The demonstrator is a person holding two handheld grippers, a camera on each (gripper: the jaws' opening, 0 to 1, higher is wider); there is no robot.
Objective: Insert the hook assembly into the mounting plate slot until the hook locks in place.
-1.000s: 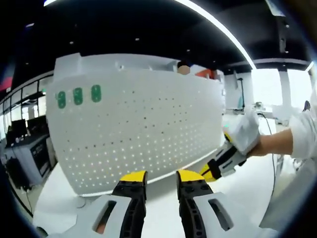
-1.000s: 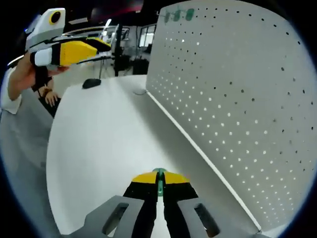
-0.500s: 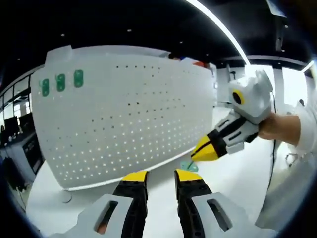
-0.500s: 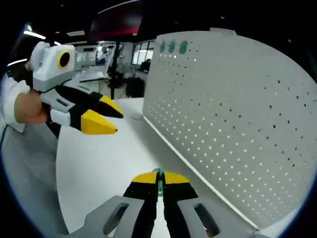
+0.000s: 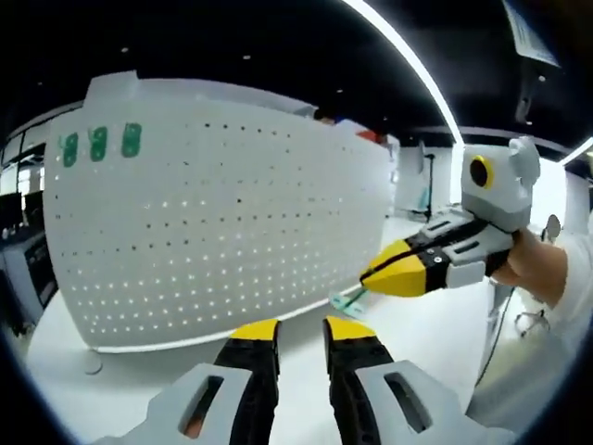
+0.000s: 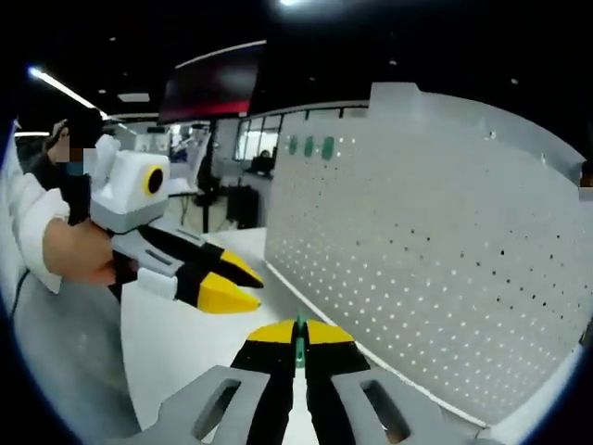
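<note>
A white perforated mounting plate [image 5: 222,232] stands upright on the table, with three green hooks [image 5: 97,144] set in its top left corner. My left gripper [image 5: 299,329] is open in front of the plate's lower edge, nothing between its jaws. From the right comes my right gripper [image 5: 371,278], shut on a thin green hook assembly [image 5: 350,298] just off the plate's lower right. In the right gripper view the green hook assembly [image 6: 298,341] is pinched between my right gripper's [image 6: 298,332] yellow tips. The plate [image 6: 435,269] rises to its right, and the left gripper [image 6: 239,286] hovers to its left.
The white table [image 5: 435,348] stretches out in front of the plate. A person's hand [image 6: 74,255] and white sleeve hold the left gripper. Office desks and monitors [image 6: 236,176] lie beyond the plate's far end.
The right gripper has risen from the table with the green hook and come closer to the left gripper and the plate's lower edge. Both views have tilted upward.
</note>
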